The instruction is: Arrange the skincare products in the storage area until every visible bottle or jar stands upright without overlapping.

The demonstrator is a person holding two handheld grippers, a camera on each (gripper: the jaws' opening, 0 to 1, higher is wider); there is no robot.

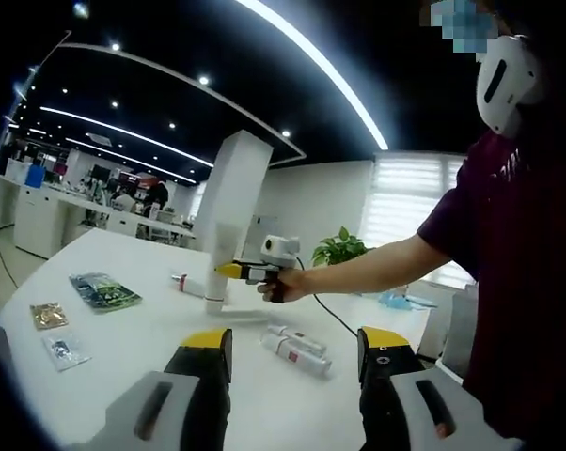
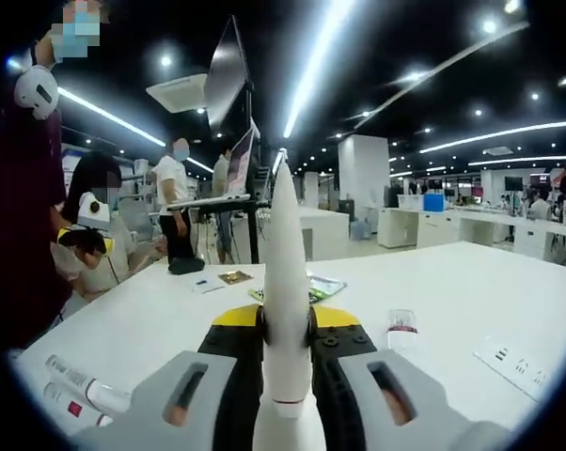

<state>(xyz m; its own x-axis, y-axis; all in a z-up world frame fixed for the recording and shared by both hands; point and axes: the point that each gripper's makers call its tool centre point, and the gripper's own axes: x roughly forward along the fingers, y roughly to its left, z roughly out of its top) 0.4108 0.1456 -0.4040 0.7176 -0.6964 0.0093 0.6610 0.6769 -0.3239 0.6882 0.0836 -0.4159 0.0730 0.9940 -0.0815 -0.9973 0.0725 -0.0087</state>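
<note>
The right tongs [image 2: 285, 349] pinch a tall white plastic tube [image 2: 287, 282] low on its body, long axis upright, cap down on the white bench [image 1: 151, 329]. Two small red-labelled tubes [image 1: 297, 348] lie flat beside it, nearer the spread, empty left tongs [image 1: 292, 362].

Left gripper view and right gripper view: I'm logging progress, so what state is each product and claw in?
White tube: clamped in right claw, cap end down on the table.
Two tubes: lying flat, side by side.
Small bottle: upright.
Right claw: shut on white tube.
Left claw: open.
</note>
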